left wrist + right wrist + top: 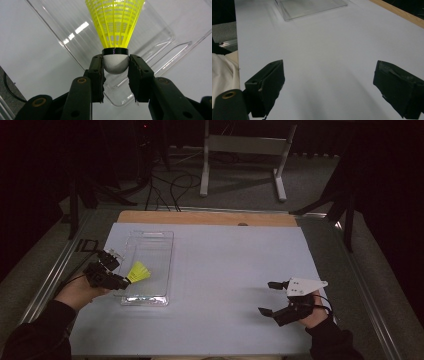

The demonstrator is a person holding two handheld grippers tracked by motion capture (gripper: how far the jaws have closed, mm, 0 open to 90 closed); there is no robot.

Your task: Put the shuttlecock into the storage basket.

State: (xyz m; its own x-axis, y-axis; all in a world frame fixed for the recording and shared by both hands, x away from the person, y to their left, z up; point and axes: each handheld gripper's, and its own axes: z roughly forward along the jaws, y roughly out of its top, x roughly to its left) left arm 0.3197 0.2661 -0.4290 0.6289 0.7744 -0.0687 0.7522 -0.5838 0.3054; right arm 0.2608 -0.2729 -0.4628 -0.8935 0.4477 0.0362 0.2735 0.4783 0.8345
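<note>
Shuttlecock [115, 30] clamped by cork in L gripper [115, 65], above clear tray [161, 240].

The clear tray [148, 268] occupies the table's [225, 270] left side; the white surface beyond it lies open.

Dim rm, grey carpet floor [240, 175], white stand [245, 145], cables [170, 187] behind table.

1. A yellow plastic shuttlecock [115, 22] with a white rounded cork head and black band, pinched by the head, skirt pointing away over the tray.
2. A clear rectangular plastic tray [159, 240] lying flat on the counter's left side, open side up.
</note>
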